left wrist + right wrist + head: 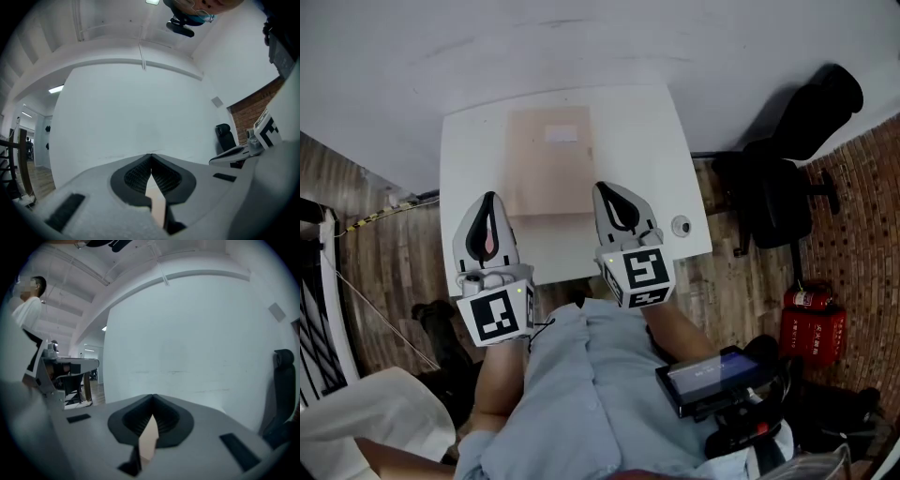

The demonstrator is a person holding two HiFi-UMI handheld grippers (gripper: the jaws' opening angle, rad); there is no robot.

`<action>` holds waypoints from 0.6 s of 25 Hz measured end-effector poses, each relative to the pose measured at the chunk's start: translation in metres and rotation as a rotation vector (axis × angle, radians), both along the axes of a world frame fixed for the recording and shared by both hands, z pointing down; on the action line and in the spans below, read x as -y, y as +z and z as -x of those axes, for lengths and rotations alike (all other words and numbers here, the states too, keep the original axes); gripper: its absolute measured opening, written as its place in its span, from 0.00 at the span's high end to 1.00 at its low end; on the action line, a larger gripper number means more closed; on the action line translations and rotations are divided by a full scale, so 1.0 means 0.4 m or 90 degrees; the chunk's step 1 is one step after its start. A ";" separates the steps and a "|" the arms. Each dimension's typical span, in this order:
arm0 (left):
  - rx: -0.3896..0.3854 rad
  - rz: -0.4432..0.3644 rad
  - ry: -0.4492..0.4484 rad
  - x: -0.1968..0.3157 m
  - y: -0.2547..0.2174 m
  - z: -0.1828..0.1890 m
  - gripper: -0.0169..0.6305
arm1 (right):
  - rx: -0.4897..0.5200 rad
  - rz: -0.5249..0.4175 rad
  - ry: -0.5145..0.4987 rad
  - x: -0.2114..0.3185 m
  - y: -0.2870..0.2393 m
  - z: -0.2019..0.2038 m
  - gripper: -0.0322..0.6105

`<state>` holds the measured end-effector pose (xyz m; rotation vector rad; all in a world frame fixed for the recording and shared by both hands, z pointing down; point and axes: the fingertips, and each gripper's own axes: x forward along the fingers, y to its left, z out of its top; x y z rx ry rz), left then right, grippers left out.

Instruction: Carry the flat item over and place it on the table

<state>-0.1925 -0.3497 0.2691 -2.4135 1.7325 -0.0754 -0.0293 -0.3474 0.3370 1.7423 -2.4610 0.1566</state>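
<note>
The flat item [548, 164], a tan cardboard-like sheet with a pale label near its far end, lies flat on the white table [647, 141]. My left gripper [490, 197] hovers just off its near left corner, jaws shut. My right gripper [602, 187] sits beside its near right edge, also shut. In the left gripper view the left gripper [151, 155] has its tips touching, facing a white wall. The right gripper [153, 396] looks the same in the right gripper view. A thin tan sliver shows in the slot behind each pair of tips; I cannot tell what it is.
A small round object [681, 225] rests near the table's right front corner. A black office chair [778, 187] stands right of the table, with red fire extinguishers [811, 319] behind it. A person [28, 301] stands far left. A dark device [712, 375] hangs at my waist.
</note>
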 end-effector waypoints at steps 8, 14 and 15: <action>0.005 -0.008 0.011 -0.017 0.002 -0.020 0.96 | -0.014 -0.025 0.004 -0.014 -0.018 -0.011 0.94; 0.006 -0.010 0.016 -0.021 0.002 -0.022 0.96 | -0.017 -0.031 0.000 -0.020 -0.023 -0.001 0.94; 0.006 -0.010 0.017 -0.020 0.002 -0.021 0.96 | -0.016 -0.031 0.000 -0.020 -0.022 -0.001 0.94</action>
